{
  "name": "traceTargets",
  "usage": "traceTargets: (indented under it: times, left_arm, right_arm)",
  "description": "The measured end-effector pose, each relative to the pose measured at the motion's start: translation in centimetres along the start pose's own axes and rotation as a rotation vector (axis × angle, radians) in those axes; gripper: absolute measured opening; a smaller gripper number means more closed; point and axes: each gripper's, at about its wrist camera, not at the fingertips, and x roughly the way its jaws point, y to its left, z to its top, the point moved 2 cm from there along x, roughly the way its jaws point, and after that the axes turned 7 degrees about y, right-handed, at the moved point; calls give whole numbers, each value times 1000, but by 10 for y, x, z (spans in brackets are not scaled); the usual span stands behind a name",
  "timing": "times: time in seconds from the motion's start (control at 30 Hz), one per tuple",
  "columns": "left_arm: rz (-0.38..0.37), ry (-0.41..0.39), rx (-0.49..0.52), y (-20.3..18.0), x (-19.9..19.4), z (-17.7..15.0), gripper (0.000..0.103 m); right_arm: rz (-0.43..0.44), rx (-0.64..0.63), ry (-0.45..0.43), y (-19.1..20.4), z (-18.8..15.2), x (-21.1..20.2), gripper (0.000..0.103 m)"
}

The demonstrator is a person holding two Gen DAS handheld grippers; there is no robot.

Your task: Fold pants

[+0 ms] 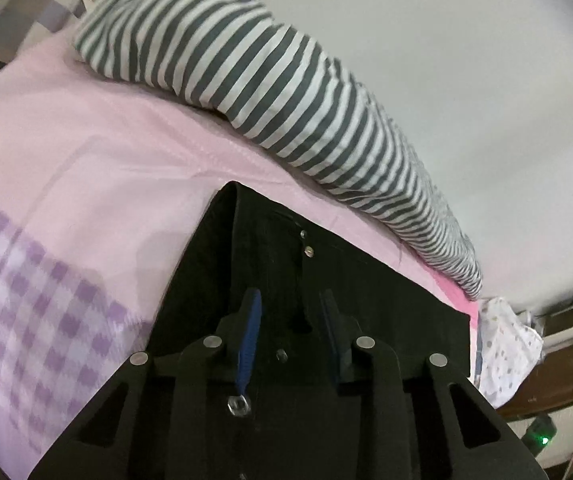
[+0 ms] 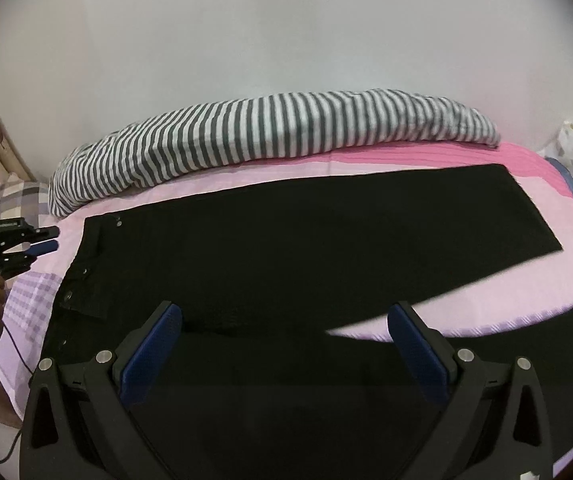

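The near part of the black pants is hidden behind the right gripper, and the lower leg is cut off at the frame's right edge. In the left wrist view, much of the waistband is covered by the left gripper. The pants are spread flat on the pink bedsheet, legs towards the right, waist towards the left, with a striped bolster beyond them by the wall. The right gripper's jaws are held wide apart above the seat area, nothing gripped. The left gripper's jaws are seen narrowed but still apart, over the waistband near the metal buttons; whether cloth is pinched cannot be told. Small white lettering on the left gripper's body cannot be read.
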Motion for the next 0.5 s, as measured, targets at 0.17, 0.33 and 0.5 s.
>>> traceTargets:
  times: [0.17, 0.33, 0.5]
  left_arm:
    - [13, 61, -6, 11, 27, 20, 30]
    - [26, 78, -21, 24, 44, 29, 30]
    - [-14, 103, -48, 34, 56, 31, 30]
  right_arm:
    - [7, -28, 14, 18, 18, 22, 102]
    - [23, -68, 22, 35, 33, 39, 102]
    - [44, -83, 32, 46, 45, 57, 102]
